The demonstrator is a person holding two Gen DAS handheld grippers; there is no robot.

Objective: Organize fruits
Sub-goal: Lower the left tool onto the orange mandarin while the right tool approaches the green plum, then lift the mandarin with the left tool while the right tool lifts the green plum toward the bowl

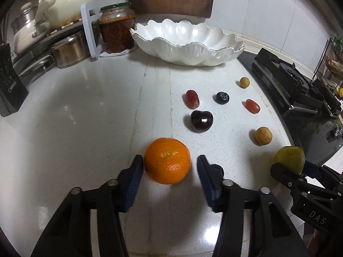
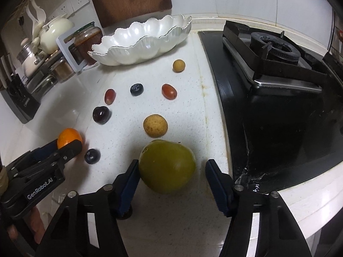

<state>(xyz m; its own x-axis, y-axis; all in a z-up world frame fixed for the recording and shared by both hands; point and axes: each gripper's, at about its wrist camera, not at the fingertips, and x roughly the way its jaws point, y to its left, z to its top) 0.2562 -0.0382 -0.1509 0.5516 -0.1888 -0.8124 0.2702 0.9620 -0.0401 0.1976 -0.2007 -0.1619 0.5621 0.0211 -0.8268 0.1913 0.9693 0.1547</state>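
A big white scalloped bowl sits at the back of the white desk, and all the fruit lies in front of it.

The orange is the fruit farthest from the bowl on the left side. The left tongs stand around it, one blue pad on each side. The left pad is right at the peel, but a small gap shows by the right pad, so the tongs are not squeezing yet.

The green fruit is far from the bowl too, on the right side, close to the black stove. The right tongs stand around it. The left pad is just beside its skin and the right pad is a little way off, so these tongs are half wide and hold nothing.

Between these two fruits and the bowl lie the small ones. A tan longan is nearest the bowl. Then come a red grape, a blueberry and a second red grape in a row. Farther from the bowl sit a dark cherry and a bigger speckled longan. A second blueberry lies near the orange.

A jar with a green lid stands left of the bowl, just beside it.
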